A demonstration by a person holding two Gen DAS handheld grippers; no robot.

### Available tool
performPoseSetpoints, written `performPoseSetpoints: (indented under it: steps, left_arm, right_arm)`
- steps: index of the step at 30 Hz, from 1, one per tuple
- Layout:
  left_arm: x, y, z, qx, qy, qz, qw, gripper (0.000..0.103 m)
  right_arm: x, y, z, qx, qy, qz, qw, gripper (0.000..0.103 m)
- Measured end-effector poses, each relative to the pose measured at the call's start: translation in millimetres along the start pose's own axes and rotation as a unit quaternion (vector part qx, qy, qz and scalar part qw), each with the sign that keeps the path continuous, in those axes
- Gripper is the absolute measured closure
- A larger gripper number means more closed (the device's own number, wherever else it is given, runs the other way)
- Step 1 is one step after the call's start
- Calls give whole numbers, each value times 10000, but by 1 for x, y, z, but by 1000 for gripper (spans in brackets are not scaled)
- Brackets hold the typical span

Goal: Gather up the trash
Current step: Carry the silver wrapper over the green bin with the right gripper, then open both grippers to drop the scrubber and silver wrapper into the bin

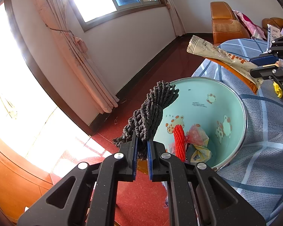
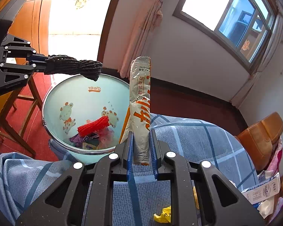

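Note:
My left gripper point(image 1: 142, 137) is shut on a black foam net sleeve point(image 1: 151, 111), held over the near rim of the light-blue trash bin point(image 1: 243, 113). From the right wrist view that net sleeve point(image 2: 75, 66) juts out of the left gripper point(image 2: 40, 63) above the bin point(image 2: 47, 101). My right gripper point(image 2: 141, 133) is shut on a long silver and orange snack wrapper point(image 2: 140, 101), which stands up beside the bin. The left wrist view shows the wrapper point(image 1: 222, 58) and the right gripper point(image 1: 254, 65) at the right edge. A red foam net point(image 1: 179, 141) and crumpled wrappers lie in the bin.
The bin stands on red floor against a bed with a blue plaid cover point(image 2: 198, 141). A yellow scrap point(image 2: 163, 215) and a white carton point(image 2: 262, 190) lie on the bed. A wooden stool point(image 2: 24, 98) stands left of the bin. Orange cushions point(image 1: 226, 24) sit behind.

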State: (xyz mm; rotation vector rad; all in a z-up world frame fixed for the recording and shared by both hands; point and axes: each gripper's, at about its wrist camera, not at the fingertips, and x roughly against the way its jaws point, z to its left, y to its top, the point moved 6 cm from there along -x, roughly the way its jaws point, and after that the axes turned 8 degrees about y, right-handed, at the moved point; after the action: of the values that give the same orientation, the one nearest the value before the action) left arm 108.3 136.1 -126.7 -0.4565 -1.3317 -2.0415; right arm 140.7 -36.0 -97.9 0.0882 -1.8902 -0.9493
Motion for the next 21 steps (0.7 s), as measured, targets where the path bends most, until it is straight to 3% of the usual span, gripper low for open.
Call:
performPoseSetpoints:
  steps: [17,19,21]
  left_arm:
    - [1,-1,-3,4,-62,3,10000,91]
    - [2,-1,-3,-2,-74,-14,10000,84]
    - [4,0,-4,22,-63,-63,10000,65]
  right_arm:
    - [-1,1,5,85,76,-13,9999,84]
    - [-1,1,6,94,83,-46,9999,82]
    - [-2,2,6,57,90,-66,9999,77]
